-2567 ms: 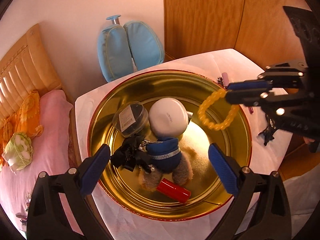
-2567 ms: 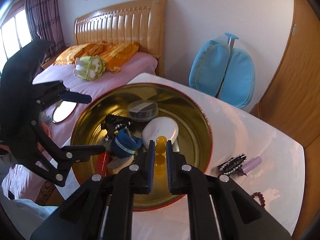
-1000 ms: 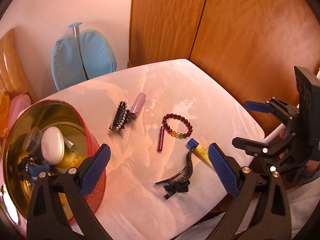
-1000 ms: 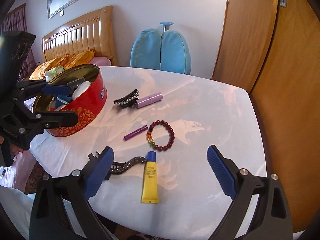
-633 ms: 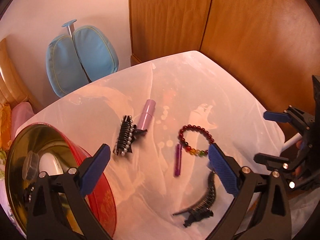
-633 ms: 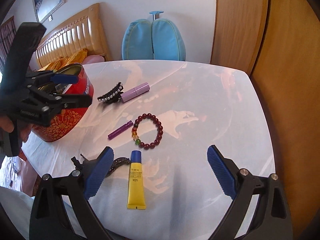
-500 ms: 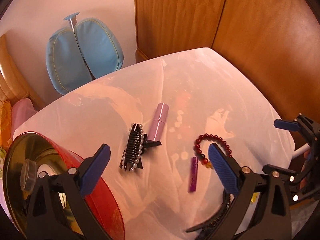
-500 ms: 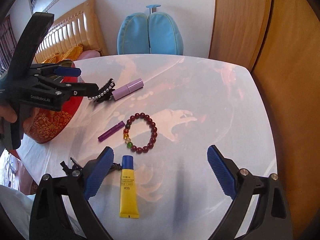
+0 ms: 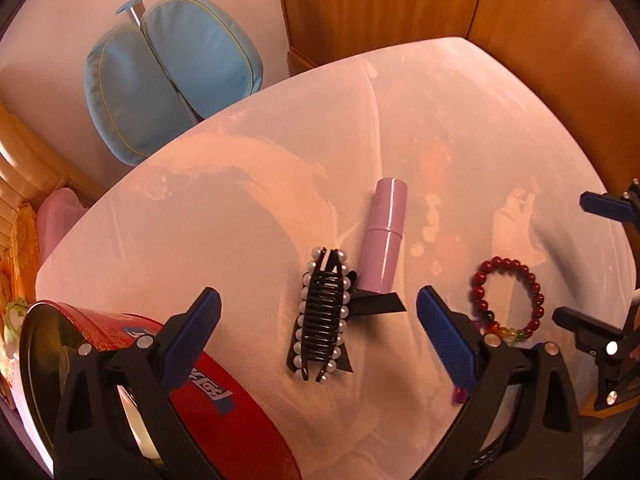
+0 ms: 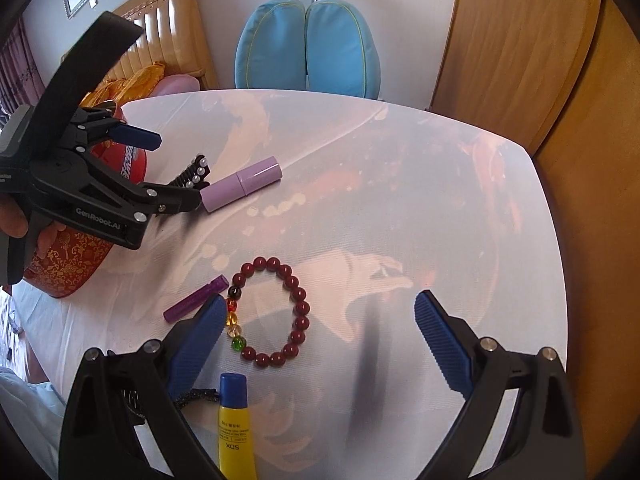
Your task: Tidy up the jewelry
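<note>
My left gripper is open and empty, hovering over a black hair clip with pearls that lies between its fingers in the left wrist view. A pink tube lies just right of the clip. My right gripper is open and empty above a dark red bead bracelet, which also shows in the left wrist view. The red and gold round tin stands at the left. In the right wrist view the left gripper reaches over the clip.
A small purple stick, a yellow tube with a blue cap and a black claw clip lie near the table's front edge. A blue chair back stands behind the white table. Wooden doors close the right side.
The right gripper let go of the yellow bracelet into the tin and opened. Both grippers swung from the tin to the table items; the left closed in on the pearl clip, the right on the red bracelet.
</note>
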